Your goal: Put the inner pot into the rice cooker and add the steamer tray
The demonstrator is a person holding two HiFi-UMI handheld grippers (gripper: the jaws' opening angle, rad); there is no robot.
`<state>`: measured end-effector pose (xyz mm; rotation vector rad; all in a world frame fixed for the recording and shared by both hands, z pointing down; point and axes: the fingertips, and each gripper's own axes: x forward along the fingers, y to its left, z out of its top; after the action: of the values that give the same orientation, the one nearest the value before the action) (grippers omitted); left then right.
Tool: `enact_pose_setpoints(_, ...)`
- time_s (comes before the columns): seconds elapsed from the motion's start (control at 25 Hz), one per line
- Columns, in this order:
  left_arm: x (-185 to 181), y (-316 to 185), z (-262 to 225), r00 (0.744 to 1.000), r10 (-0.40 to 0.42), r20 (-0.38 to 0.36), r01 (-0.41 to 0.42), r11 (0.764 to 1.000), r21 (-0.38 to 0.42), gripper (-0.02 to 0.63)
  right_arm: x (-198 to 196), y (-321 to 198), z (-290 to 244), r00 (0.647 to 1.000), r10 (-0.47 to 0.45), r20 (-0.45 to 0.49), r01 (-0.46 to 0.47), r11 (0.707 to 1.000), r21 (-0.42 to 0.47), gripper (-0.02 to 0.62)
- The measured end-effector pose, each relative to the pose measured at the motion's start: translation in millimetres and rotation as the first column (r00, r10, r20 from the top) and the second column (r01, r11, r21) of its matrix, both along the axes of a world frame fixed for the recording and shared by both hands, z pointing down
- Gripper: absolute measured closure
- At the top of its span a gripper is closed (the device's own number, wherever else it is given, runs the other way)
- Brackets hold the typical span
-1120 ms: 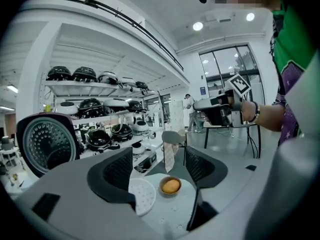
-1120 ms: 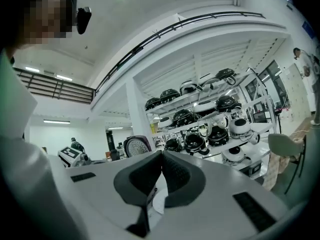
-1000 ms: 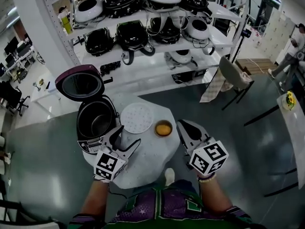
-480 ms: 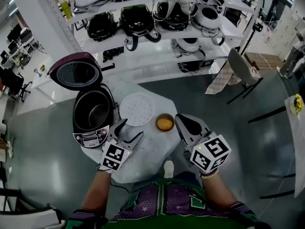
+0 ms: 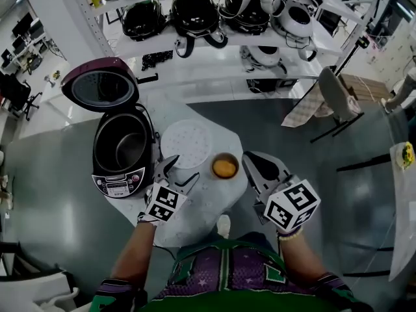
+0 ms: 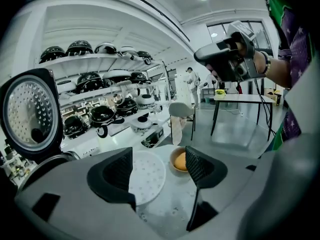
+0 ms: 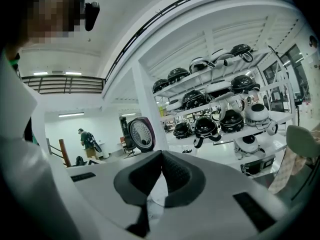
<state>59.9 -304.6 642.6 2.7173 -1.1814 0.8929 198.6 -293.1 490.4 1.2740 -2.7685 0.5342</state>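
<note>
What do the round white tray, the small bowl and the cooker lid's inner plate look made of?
The tray is likely plastic: matte white, dotted with small holes. The bowl is unclear, perhaps wood or plastic: tan rim, orange inside. The lid plate is probably metal: silvery sheen with a dimpled pattern.

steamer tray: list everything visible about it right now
The steamer tray is a white round disc, plastic-looking, dotted with small holes. It lies flat on the white table between the open rice cooker and a small bowl holding something orange. The left gripper, jaws apart, is at its near edge, not gripping it.
</note>
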Motion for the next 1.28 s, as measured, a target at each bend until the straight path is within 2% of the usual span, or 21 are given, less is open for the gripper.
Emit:
enact_pose_setpoints(0.28,6.0,-14.7,35.6,1.000,-0.009,0.030,0.010,0.999,-0.051,0.268,-1.2,-9.9,18.0,1.000,-0.028,-0.012,0.027,0.999,-0.039,0.589)
enact_pose_setpoints(0.48,7.8,-24.6,66.2,0.995,0.013,0.099,-0.004,0.996,-0.090,0.268,6.3,-22.8,27.8,1.000,-0.021,-0.011,0.020,0.998,-0.051,0.589)
enact_pose_setpoints(0.76,12.2,-37.7,103.7,0.987,0.032,0.160,-0.008,0.989,-0.146,0.268,17.9,-26.1,44.9,1.000,0.004,-0.010,-0.004,0.996,-0.094,0.589)
enact_pose_setpoints(1.0,21.7,-46.4,138.0,0.973,0.081,0.217,-0.035,0.978,-0.205,0.268,31.9,-27.8,59.3,1.000,0.030,-0.007,-0.031,0.993,-0.118,0.589)
enact_pose_setpoints(1.28,24.3,-56.7,168.3,0.947,0.114,0.299,-0.044,0.972,-0.231,0.276,40.5,-25.6,67.6,0.999,0.037,-0.015,-0.038,0.990,-0.136,0.589)
